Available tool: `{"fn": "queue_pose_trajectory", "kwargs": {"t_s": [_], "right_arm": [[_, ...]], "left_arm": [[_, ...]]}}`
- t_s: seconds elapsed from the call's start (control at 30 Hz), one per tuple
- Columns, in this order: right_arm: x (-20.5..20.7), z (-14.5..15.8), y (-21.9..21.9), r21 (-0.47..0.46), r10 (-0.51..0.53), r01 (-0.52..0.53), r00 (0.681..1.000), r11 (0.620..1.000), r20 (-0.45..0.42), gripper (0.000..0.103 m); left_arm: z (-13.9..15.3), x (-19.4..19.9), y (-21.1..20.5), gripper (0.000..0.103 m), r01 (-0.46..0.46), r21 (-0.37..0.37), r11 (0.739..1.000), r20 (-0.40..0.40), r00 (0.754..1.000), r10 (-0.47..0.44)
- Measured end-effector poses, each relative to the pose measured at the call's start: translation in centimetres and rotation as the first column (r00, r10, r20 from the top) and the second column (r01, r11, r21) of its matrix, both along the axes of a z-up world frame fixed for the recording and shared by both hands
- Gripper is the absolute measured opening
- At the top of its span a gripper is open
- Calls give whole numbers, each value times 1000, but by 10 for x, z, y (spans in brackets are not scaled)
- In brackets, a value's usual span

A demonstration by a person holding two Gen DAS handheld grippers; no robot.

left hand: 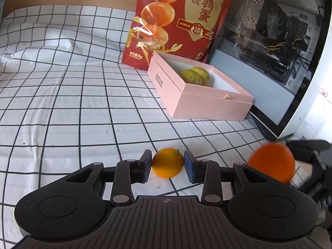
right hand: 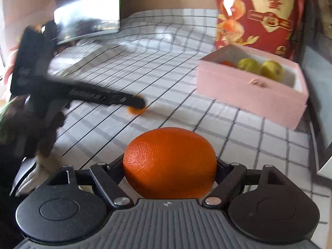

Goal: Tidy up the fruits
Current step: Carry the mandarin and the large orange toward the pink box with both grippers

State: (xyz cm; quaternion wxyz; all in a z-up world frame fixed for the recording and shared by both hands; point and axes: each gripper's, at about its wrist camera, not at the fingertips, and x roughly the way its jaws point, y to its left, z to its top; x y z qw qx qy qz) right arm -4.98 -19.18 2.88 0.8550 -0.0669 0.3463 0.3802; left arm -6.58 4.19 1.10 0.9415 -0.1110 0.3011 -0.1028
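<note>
Left gripper [left hand: 167,167] pinching small orange [left hand: 168,162], right gripper [right hand: 169,164] seemingly clamping large orange [right hand: 169,162]

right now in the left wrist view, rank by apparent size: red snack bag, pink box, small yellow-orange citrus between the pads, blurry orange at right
1. red snack bag
2. pink box
3. blurry orange, though nearness and blur may inflate it
4. small yellow-orange citrus
</note>
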Motion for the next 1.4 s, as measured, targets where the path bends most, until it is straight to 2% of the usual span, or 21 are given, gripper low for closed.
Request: {"fn": "queue_pose_trajectory", "kwargs": {"t_s": [0.17,0.23,0.37,0.67,0.9,1.17,1.4], "right_arm": [[29,-2,-4,2,-141,141,990,990,29,81],[43,-10,-8,-5,-189,189,982,982,2,81],[51,-13,-20,58,-194,197,979,979,-59,82],[41,-12,-18,27,-198,198,980,980,2,84],[41,-17,-14,17,-171,171,985,985,-6,84],[53,-7,-13,-5,-166,166,986,986,5,84],[47,2,-23,-5,-181,181,983,984,28,84]], "left_arm": [[-1,0,2,39,-1,-8,1000,1,1000,1],[-1,1,2,39,-1,-4,1000,1,1000,1],[-1,5,-1,39,0,-5,1000,0,1000,0],[1,8,-20,39,62,2,998,19,998,-62],[9,20,-15,39,73,17,997,43,996,-74],[16,37,-31,39,149,115,982,47,987,-155],[13,48,-77,39,221,235,946,40,971,-237]]}}
